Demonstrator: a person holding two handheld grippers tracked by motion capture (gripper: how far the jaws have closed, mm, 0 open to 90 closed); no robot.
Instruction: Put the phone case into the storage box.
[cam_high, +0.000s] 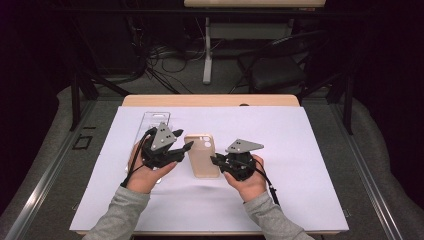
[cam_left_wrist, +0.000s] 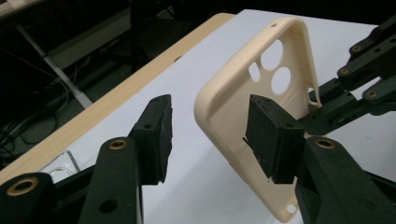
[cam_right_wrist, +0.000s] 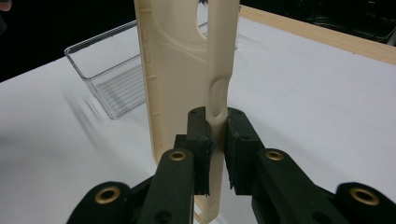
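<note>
a clear plastic tray (cam_high: 155, 120) lies on the white sheet (cam_high: 300, 150) covering the wooden table (cam_high: 210, 100).

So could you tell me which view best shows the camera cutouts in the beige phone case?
The left gripper view: the phone case faces it, cutouts plain. The high view shows them small; the right gripper view sees mostly its side wall.

We count one beige phone case (cam_high: 202, 155), one clear plastic tray (cam_high: 154, 121), two grippers, left (cam_high: 176, 148) and right (cam_high: 218, 161), one white sheet (cam_high: 300, 165), and one table (cam_high: 210, 100).
</note>
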